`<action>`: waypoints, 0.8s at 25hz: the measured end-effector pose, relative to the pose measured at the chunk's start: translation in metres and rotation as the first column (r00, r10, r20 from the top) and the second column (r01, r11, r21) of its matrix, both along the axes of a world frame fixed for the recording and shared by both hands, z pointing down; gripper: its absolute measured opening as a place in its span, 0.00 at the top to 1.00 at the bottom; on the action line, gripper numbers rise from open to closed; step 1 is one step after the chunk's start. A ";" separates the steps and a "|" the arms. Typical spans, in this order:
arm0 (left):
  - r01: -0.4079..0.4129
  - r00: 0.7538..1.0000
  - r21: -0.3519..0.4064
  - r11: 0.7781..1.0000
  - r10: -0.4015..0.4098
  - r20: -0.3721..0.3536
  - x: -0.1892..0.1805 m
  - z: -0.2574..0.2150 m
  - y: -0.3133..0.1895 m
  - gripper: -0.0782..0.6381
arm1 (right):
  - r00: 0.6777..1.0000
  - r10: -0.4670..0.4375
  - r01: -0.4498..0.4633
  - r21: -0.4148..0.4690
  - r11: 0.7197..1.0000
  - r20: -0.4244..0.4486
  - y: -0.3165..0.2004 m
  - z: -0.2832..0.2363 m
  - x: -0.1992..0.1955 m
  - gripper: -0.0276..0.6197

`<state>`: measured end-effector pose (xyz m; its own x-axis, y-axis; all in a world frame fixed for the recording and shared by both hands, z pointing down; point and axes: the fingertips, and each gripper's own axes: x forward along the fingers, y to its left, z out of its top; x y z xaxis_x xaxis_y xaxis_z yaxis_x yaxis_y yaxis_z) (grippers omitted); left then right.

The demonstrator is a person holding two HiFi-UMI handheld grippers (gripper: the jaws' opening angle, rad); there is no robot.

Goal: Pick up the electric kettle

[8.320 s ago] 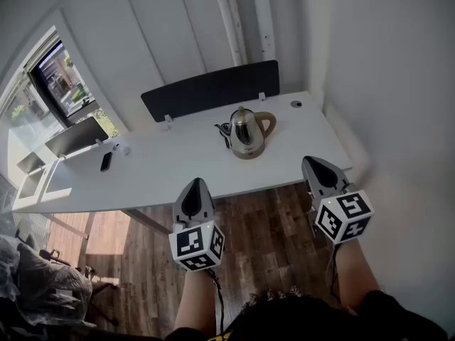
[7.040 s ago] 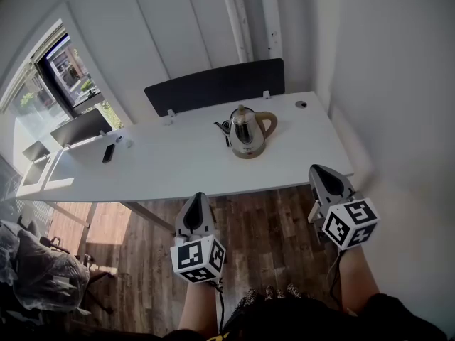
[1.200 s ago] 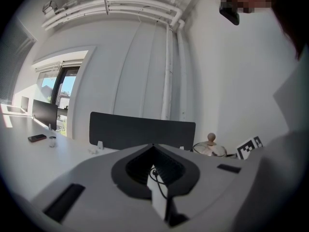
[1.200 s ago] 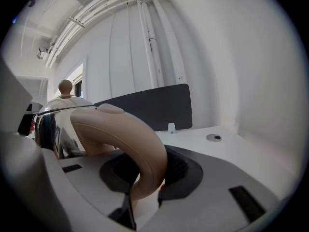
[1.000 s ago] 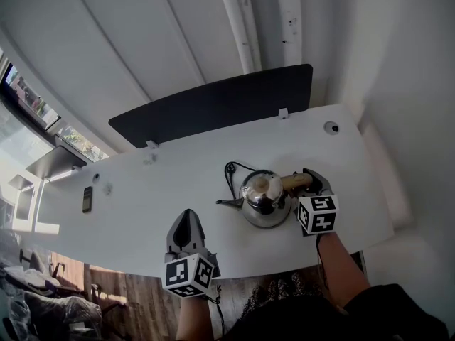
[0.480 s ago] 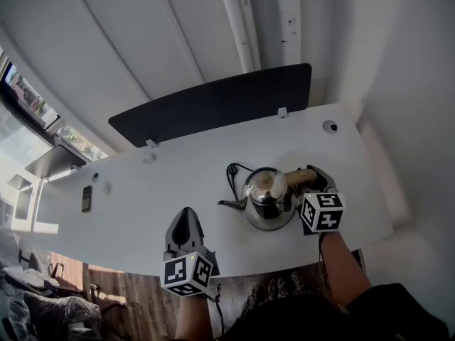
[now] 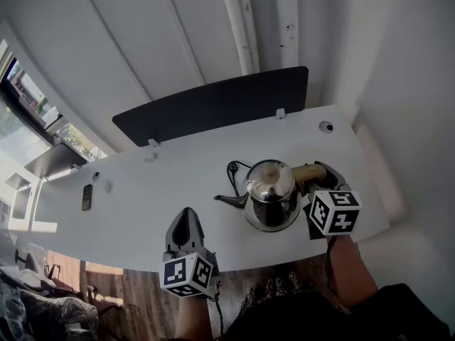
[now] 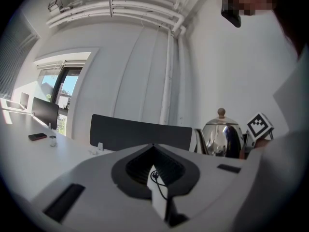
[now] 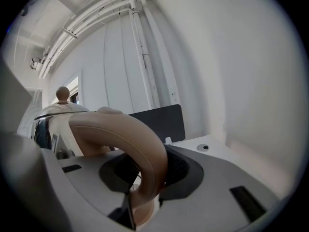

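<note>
Near edge of the tabletop [image 7: 142,212]: the left gripper [image 7: 187,213] hangs over it, left of centre. Its jaws are together with nothing between them. It plays no part in the lift.

Right end, closer to the near edge than the far: the right gripper [image 7: 323,172] has its jaws closed on the handle [image 9: 130,139] of the kettle [image 7: 270,190]. In the right gripper view the handle's curve fills the gap between the jaws. The kettle is upright, lid knob on top, spout pointing toward the left end.

Progress: reach and grasp are done. The kettle looks raised off the tabletop, but no view shows its underside, so clearance is a judgement, not a finding. What remains, at most, is to confirm it is clear and hold it steady.

Just beyond the kettle: a black cord [image 7: 230,168] lies looped on the surface, close to the spout side. Whether it is attached to the kettle I cannot tell; it could drag if so.

Open room: the tabletop is bare from the kettle to the left end, apart from a phone [image 7: 86,197] near that end. A grommet [image 7: 325,127] sits in the far right corner. A dark screen [image 7: 213,105] stands along the far edge. The wall [image 7: 405,84] is close off the right end, so free movement lies upward and leftward.
</note>
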<state>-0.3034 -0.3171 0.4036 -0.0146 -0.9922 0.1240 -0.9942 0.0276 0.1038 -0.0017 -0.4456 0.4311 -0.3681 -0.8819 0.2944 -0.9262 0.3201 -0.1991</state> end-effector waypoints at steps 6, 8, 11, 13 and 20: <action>-0.018 1.000 0.025 1.000 0.018 -0.008 0.001 -0.011 0.043 0.89 | 0.999 0.035 -0.035 0.004 0.999 -0.005 0.058 -0.035 0.016 0.78; -0.030 1.000 0.037 0.999 0.030 -0.007 0.005 -0.015 0.060 0.89 | 0.999 0.052 -0.052 0.010 0.999 -0.011 0.080 -0.043 0.022 0.78; -0.052 0.999 0.048 0.997 0.052 -0.010 0.010 -0.019 0.090 0.89 | 0.997 0.083 -0.083 0.012 0.996 -0.003 0.114 -0.051 0.033 0.78; -0.064 0.998 0.050 0.997 0.065 -0.016 0.014 -0.021 0.111 0.89 | 0.995 0.100 -0.100 0.006 0.995 0.012 0.138 -0.056 0.039 0.78; -0.112 0.993 0.051 0.992 0.113 -0.021 0.036 -0.027 0.161 0.89 | 0.993 0.114 -0.115 0.012 0.993 0.031 0.200 -0.071 0.057 0.78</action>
<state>-0.2672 -0.1559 0.3768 0.1000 -0.9923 0.0736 -0.9879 -0.0902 0.1259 0.0557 -0.2458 0.3599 -0.2728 -0.9228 0.2721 -0.9507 0.2152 -0.2234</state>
